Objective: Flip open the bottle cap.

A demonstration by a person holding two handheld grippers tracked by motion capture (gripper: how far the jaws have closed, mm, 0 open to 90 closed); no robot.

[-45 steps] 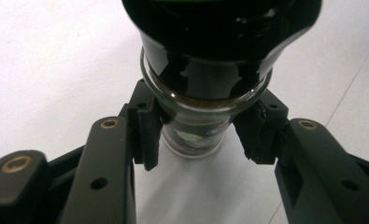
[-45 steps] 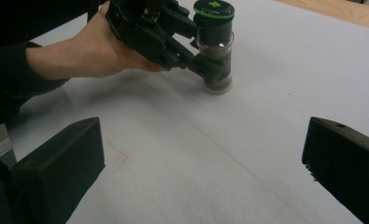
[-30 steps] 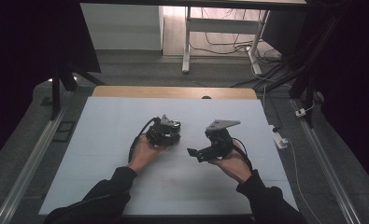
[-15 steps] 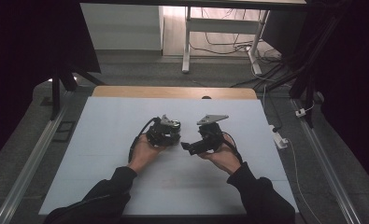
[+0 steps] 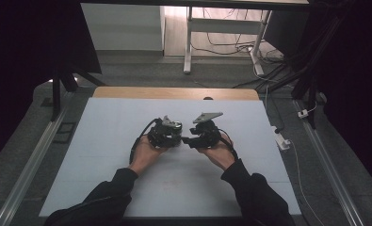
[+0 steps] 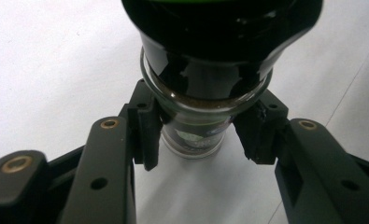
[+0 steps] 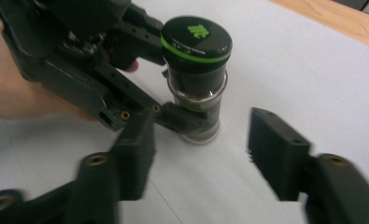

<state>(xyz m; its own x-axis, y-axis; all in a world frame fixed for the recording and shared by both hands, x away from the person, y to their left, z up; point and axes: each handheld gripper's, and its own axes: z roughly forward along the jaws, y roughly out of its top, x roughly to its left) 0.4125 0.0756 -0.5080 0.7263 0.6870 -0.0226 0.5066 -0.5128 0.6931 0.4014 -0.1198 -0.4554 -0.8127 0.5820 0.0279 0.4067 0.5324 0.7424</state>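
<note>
Left gripper (image 7: 184, 121) pinches the upright jar (image 7: 197, 79) low on its glass body. Right gripper (image 7: 201, 156), jaws spread, sits just beside the jar, whose black cap (image 7: 196, 39) stands free above.

White table (image 5: 103, 188), glass jar (image 7: 197, 88) standing upright

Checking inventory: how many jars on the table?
1. The jar with a black lid stands upright on the white table, clamped at its glass body by the left gripper; right gripper open nearby.
</note>
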